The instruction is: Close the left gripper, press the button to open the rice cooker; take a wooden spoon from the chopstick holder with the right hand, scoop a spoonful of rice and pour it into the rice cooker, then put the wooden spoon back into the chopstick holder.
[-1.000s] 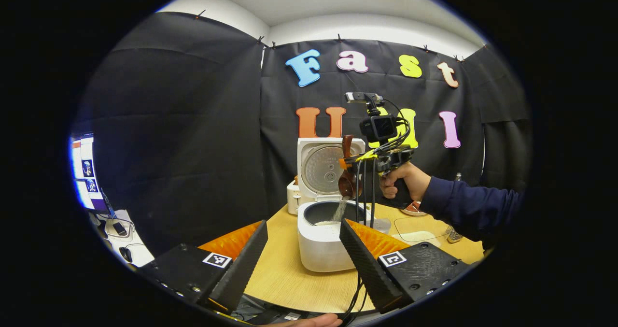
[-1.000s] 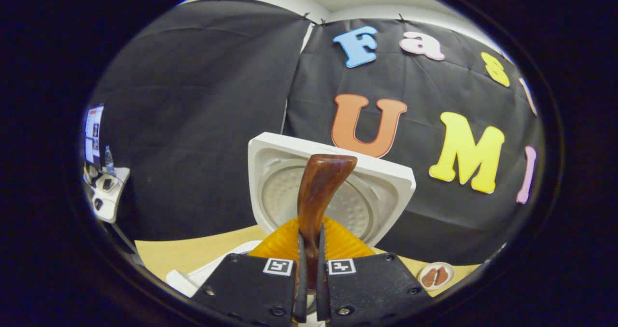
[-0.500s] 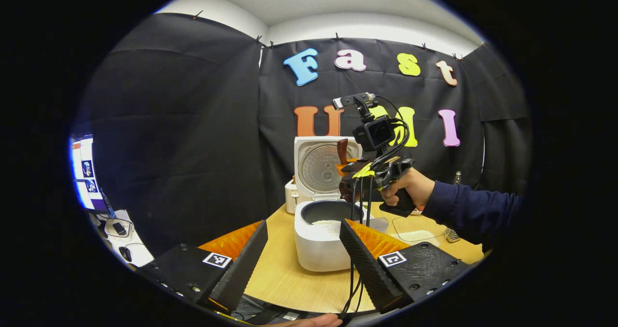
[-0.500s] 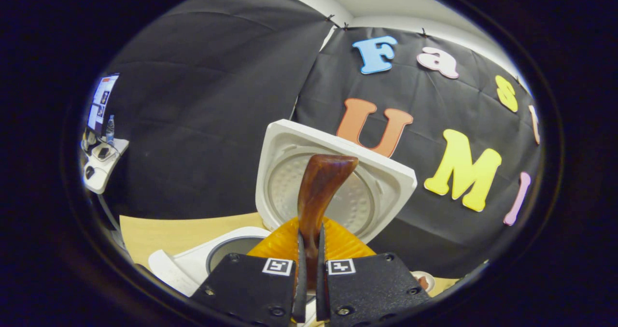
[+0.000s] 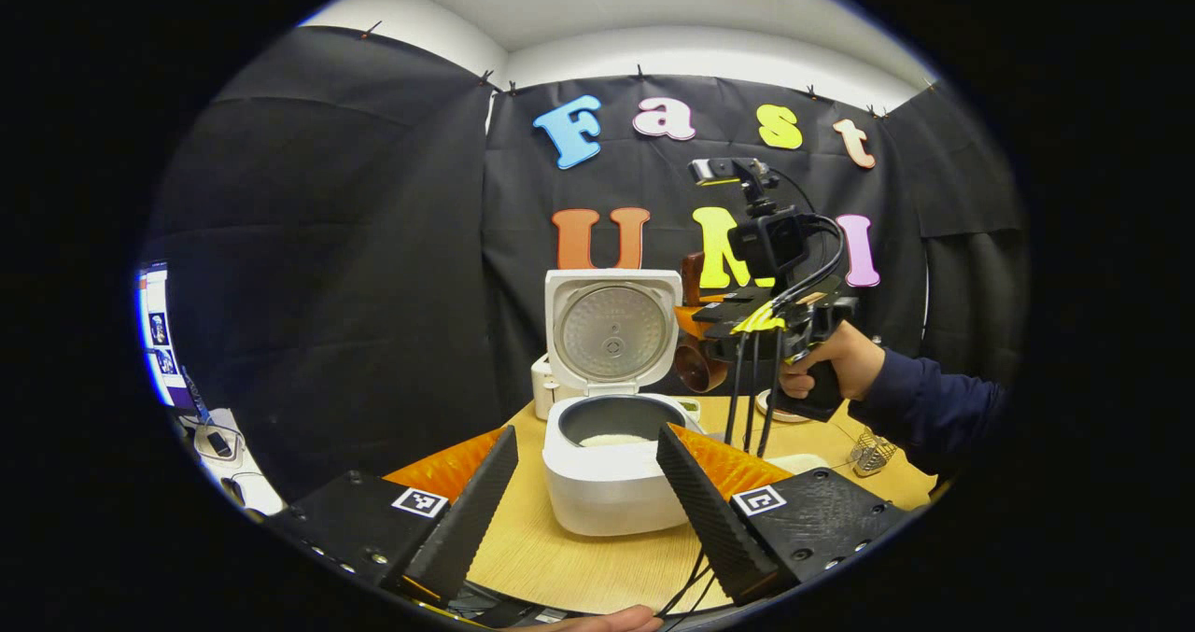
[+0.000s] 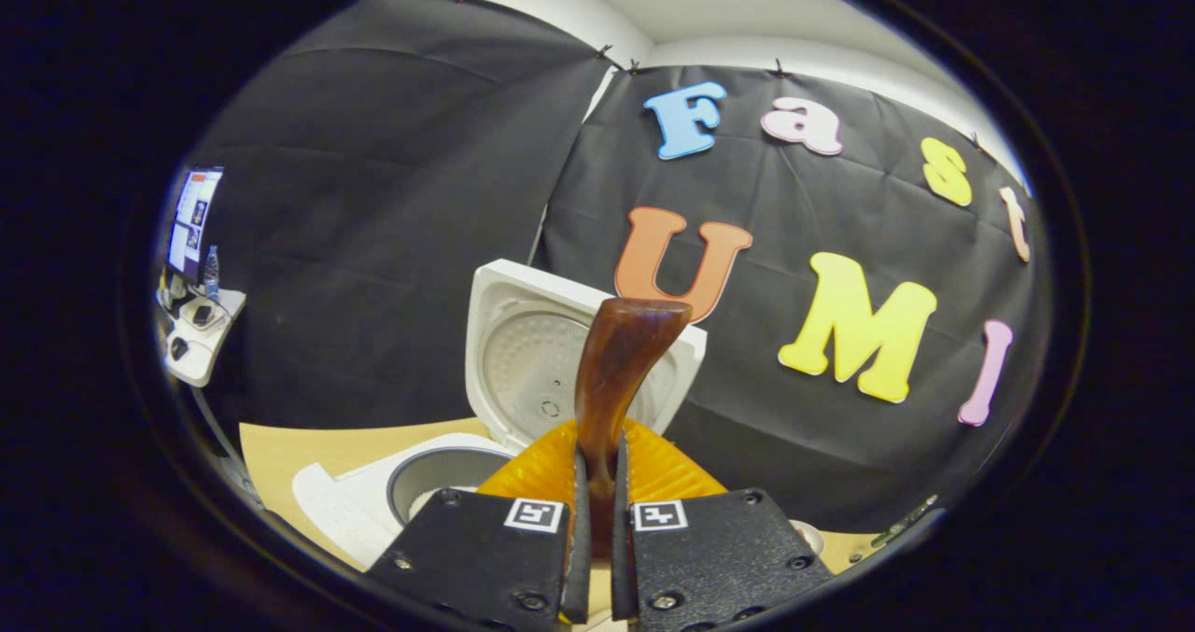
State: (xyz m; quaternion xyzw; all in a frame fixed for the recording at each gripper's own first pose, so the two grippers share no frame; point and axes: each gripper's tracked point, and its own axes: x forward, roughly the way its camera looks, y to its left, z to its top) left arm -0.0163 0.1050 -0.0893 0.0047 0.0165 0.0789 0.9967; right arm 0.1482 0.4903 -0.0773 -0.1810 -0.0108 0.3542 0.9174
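Left gripper view, far left: a side desk with a lit screen beyond the black cloth. Your left gripper is low in the foreground, fingers spread wide apart and holding nothing; between them you see the rice cooker standing on the wooden table. Its lid is up, roughly vertical, and the inner pot holds a low mound of white rice. A small white container sits just behind the cooker's left side; whether it is the chopstick holder, you cannot tell. To the right of the lid, your right gripper is held up above the table by a hand in a dark sleeve, clear of the cooker. It carries the wooden spoon, bowl hanging down beside the lid's right edge. A small plate lies on the table below it, and a wire rack near the right edge. Right gripper view: the fingers are pressed together on the spoon handle, which rises upright in front of the open lid; the pot rim shows lower left.
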